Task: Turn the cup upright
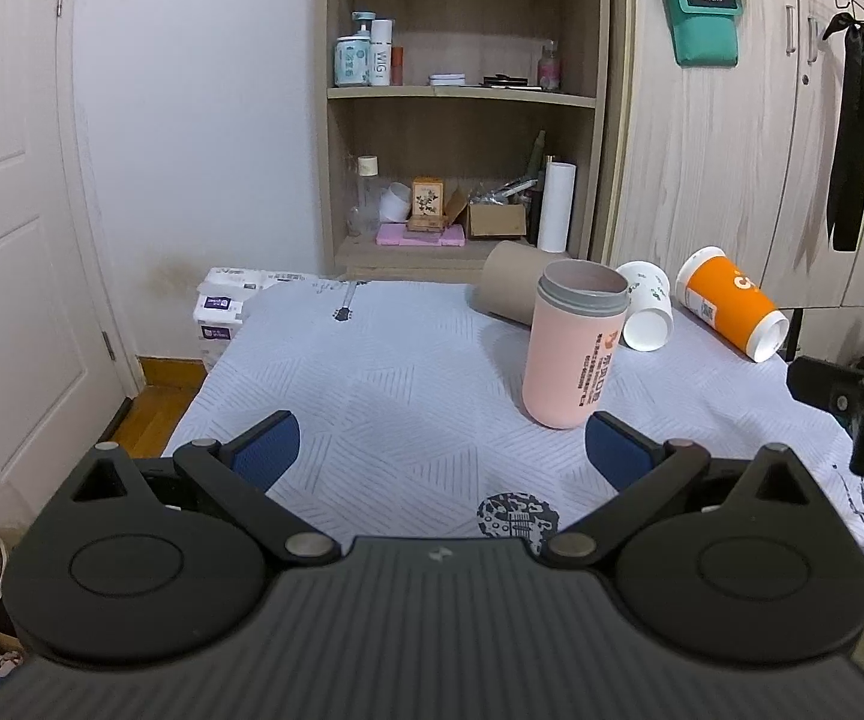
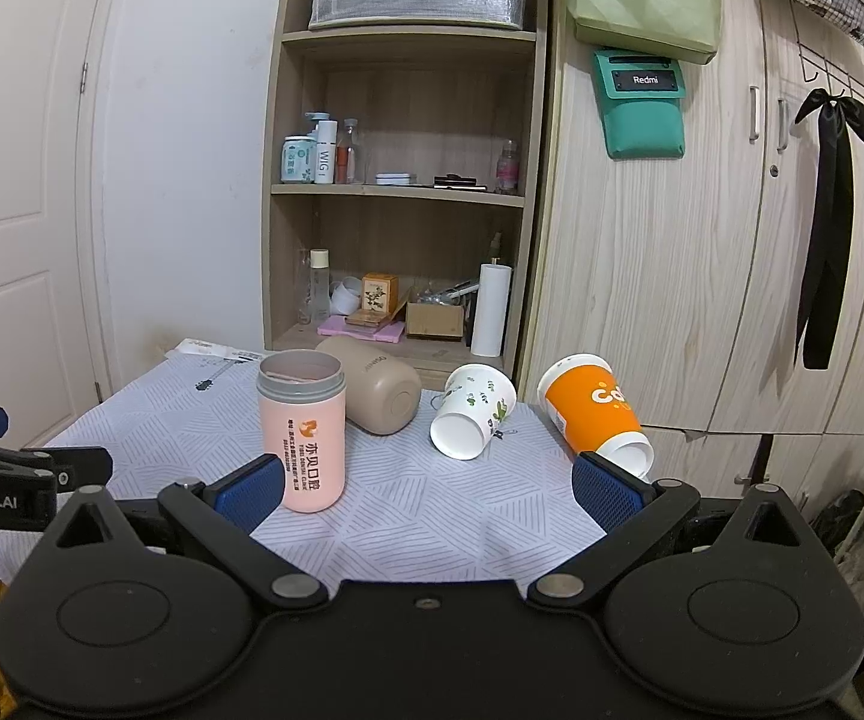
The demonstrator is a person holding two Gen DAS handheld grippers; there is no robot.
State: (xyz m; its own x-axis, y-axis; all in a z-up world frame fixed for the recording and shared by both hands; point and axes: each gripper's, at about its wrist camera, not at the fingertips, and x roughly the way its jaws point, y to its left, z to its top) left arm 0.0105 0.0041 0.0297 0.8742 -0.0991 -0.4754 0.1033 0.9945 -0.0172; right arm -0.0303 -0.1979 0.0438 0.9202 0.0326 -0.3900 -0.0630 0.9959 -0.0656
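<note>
A pink cup (image 1: 570,348) (image 2: 302,429) with a grey rim stands upright on the table. Behind it a beige cup (image 1: 507,289) (image 2: 375,390) lies on its side. A white patterned paper cup (image 1: 647,306) (image 2: 473,411) and an orange paper cup (image 1: 729,303) (image 2: 597,414) also lie on their sides at the right. My left gripper (image 1: 441,450) is open and empty, in front of the pink cup. My right gripper (image 2: 429,489) is open and empty, with the pink cup just beyond its left finger. The left gripper shows at the right view's left edge (image 2: 6,468).
The table (image 1: 372,384) (image 2: 426,510) has a light patterned cloth. A wooden shelf (image 1: 462,102) (image 2: 402,192) with bottles and boxes stands behind it, a wardrobe (image 1: 732,120) (image 2: 672,240) to the right, a door (image 1: 6,210) to the left. Tissue packs (image 1: 222,300) lie at the table's far left corner.
</note>
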